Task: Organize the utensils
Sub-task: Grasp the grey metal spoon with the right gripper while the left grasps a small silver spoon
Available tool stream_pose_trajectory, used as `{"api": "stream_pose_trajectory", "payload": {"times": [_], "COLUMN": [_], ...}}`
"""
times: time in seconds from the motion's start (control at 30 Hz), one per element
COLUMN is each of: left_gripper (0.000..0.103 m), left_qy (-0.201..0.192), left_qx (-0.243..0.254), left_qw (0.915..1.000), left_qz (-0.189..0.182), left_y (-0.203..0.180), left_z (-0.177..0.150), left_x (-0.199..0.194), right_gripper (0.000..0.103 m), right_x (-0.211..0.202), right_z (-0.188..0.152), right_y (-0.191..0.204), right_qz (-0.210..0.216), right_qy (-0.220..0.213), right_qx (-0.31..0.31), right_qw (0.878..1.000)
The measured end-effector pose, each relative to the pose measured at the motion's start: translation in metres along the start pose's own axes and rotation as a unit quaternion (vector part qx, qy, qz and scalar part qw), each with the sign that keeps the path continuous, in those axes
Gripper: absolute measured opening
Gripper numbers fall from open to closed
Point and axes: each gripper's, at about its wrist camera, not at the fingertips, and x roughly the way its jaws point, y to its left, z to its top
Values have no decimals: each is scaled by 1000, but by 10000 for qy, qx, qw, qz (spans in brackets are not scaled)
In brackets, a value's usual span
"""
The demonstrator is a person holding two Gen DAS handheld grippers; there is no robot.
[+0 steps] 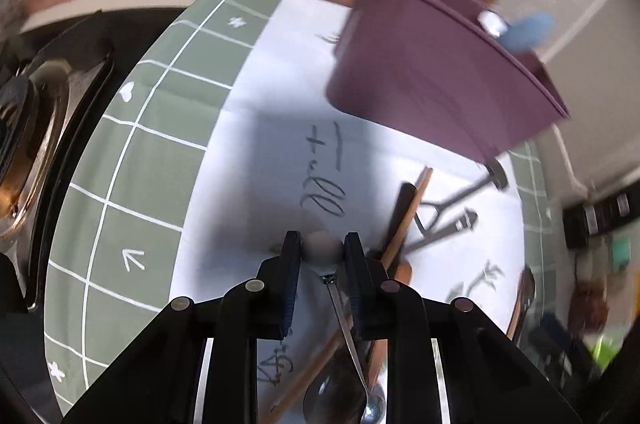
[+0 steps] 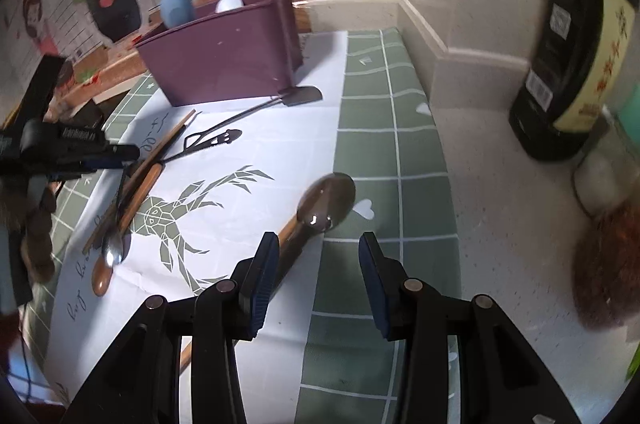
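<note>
My left gripper (image 1: 323,262) is shut on the pale round knob at the end of a metal spoon (image 1: 348,336), whose bowl hangs low toward the camera. In the right wrist view the same left gripper (image 2: 120,157) holds that spoon (image 2: 114,250) over a heap of wooden utensils (image 2: 156,159). My right gripper (image 2: 318,244) stands open just short of a dark spoon (image 2: 328,201) with a wooden handle; the handle runs beneath its left finger. A purple utensil holder (image 2: 224,63) (image 1: 432,63) stands at the back, with a blue (image 2: 178,7) and a white (image 2: 229,3) utensil end sticking out.
A black spatula (image 2: 300,95) and a slotted metal utensil (image 2: 212,139) lie in front of the holder on the white deer-print cloth (image 2: 248,151). The green grid mat (image 2: 380,143) lies underneath. A dark bottle (image 2: 572,63) and a jar (image 2: 600,175) stand right. A stove (image 1: 40,143) lies left.
</note>
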Motion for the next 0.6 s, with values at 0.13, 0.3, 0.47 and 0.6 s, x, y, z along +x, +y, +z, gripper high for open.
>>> {"api": "stream_pose_trajectory", "payload": {"times": [0.13, 0.3, 0.47, 0.6], "left_gripper": [23, 23, 23, 23], "left_qy": [-423, -425, -160, 55], "left_qx": [734, 1169, 1093, 895], "left_qw": [9964, 9922, 9937, 9958], "left_qz": [-33, 37, 177, 163], "left_y": [-4, 0, 8, 13], "left_z": [-24, -44, -49, -56], "left_x": [-27, -42, -35, -29], "right_gripper": [39, 40, 31, 30], "right_x": [14, 36, 49, 41], "right_z": [9, 29, 36, 31], "right_y": [-1, 16, 43, 53], "right_qz": [-52, -486, -810, -588], "right_qy": [142, 332, 454, 374], "right_qx": [394, 497, -113, -397], "right_qw": [9991, 9970, 9956, 9968]}}
